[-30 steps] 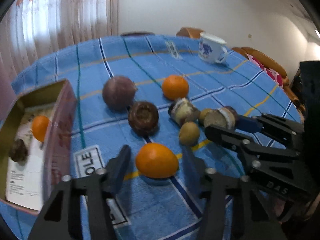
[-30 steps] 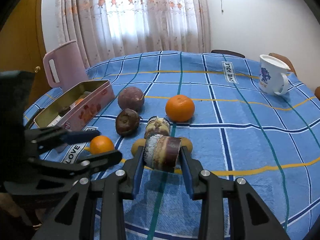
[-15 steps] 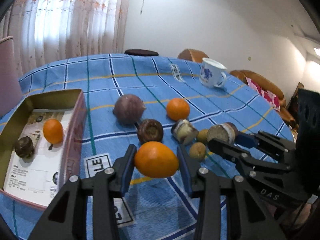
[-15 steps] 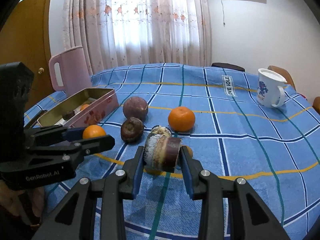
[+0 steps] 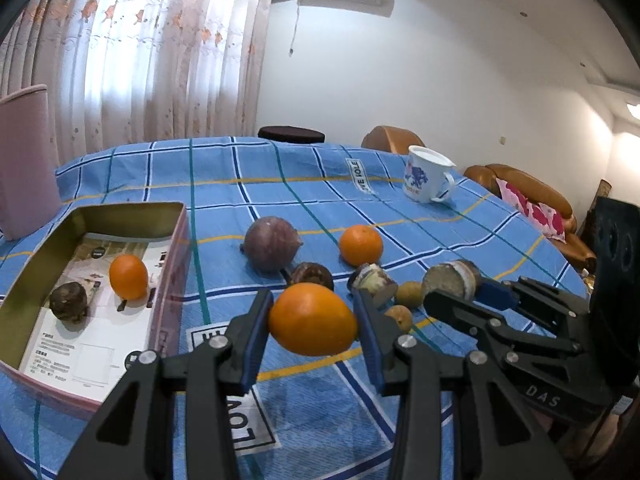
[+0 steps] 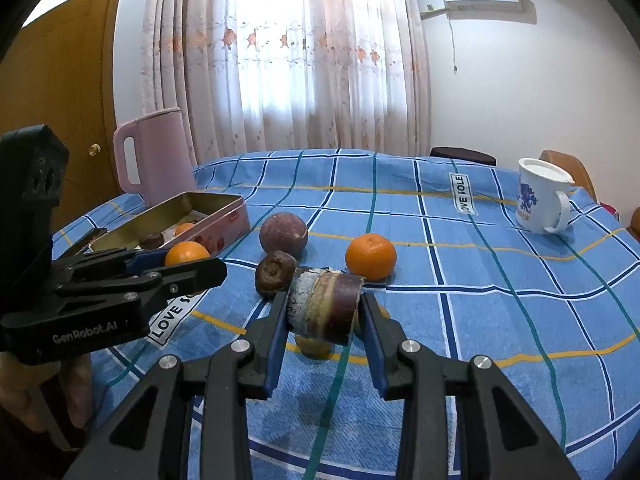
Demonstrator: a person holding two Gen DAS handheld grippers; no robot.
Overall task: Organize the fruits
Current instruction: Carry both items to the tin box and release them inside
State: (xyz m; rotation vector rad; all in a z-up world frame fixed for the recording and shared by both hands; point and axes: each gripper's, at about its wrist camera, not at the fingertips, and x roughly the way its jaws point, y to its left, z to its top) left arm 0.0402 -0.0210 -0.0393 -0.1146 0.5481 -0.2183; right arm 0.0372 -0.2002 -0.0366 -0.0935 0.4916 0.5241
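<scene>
Right now both claws are loaded, clear of the table! The left claw [image 5: 314,326] is clenched on a smooth, glossy orange [image 5: 312,319], egg-shaped and pinched at its sides, held above the blue checked tablecloth [image 5: 320,200] just beside the tin box [image 5: 178,240]. The right claw [image 6: 325,314] grips a stubby cut fruit chunk [image 6: 326,306], cylindrical, with a dark maroon rind and a pale, rough cut face, lifted above the little pile it sat among.

Progress looks like an early-to-middle stage. Inside the open tin, a shallow rectangular box with gold metal walls and a pink outside, lie two pieces on a printed paper liner: a small orange [image 5: 128,277] and a dark wrinkled fruit [image 5: 69,302], near each other. Two in, two in the air.

Left on the cloth: a large round purple fruit [image 5: 271,244] with a dull, mottled skin, a brown dimpled fruit [image 5: 312,275] just in front of it, a bright mandarin [image 5: 361,245], another cut chunk [image 5: 374,282] lying on its side, and two small tan round fruits [image 5: 409,294] near the right claw's fingers. So six or so remain, by my count.

A white enamel mug [image 5: 426,180] stands well apart at the far side, and a pink jug [image 6: 154,156] stands behind the tin.
</scene>
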